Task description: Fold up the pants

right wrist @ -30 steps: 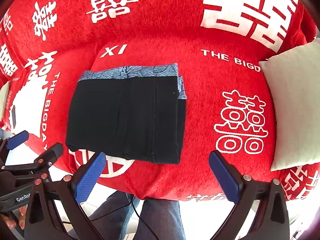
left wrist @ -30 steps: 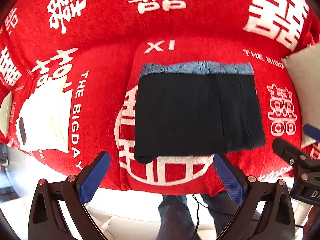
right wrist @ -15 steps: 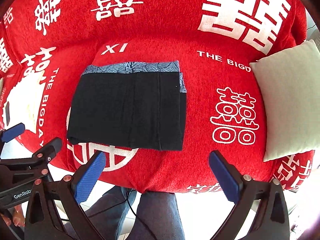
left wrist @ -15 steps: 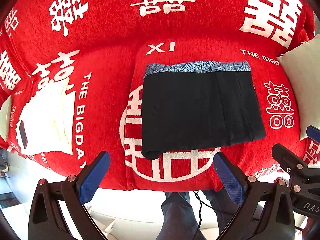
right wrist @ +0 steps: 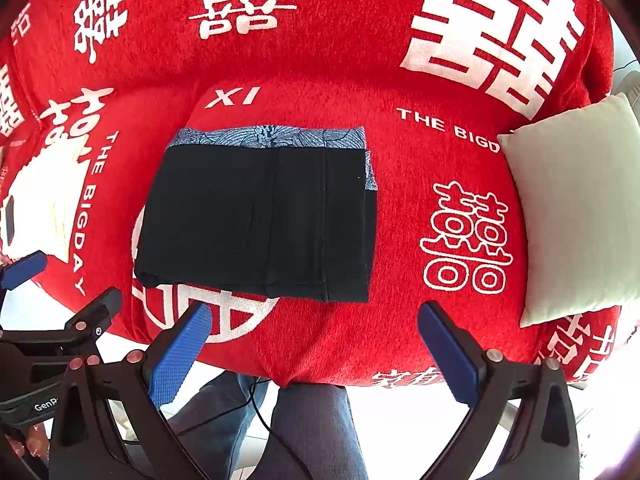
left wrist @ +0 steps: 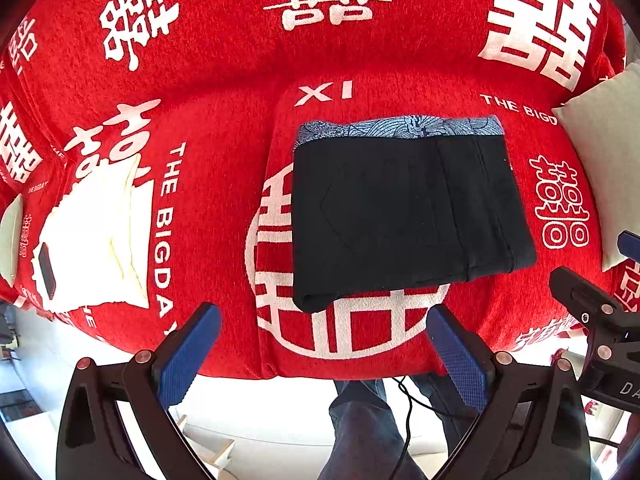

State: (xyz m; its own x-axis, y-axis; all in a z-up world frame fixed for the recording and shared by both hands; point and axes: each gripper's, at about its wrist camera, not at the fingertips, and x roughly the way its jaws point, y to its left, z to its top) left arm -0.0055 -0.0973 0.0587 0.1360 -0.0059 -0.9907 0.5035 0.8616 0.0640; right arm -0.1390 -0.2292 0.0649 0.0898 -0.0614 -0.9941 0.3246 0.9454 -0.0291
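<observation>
- Left wrist view: my left gripper [left wrist: 322, 354] stands wide, its blue pads gripping nothing, held off the front edge of the red cover [left wrist: 224, 128]. The folded black pants [left wrist: 404, 216] lie flat on the seat ahead, patterned blue waistband along the far edge. A white cloth [left wrist: 96, 240] with a dark phone [left wrist: 46, 266] on it lies well left.
- Right wrist view: my right gripper [right wrist: 314, 350] is spread wide too, empty, short of the pants [right wrist: 260, 224]. A cream pillow [right wrist: 580, 212] sits at the right.

White pillow [left wrist: 600, 168] cut off at right edge; red cover [left wrist: 224, 128] under pants [left wrist: 400, 216] hidden.
</observation>
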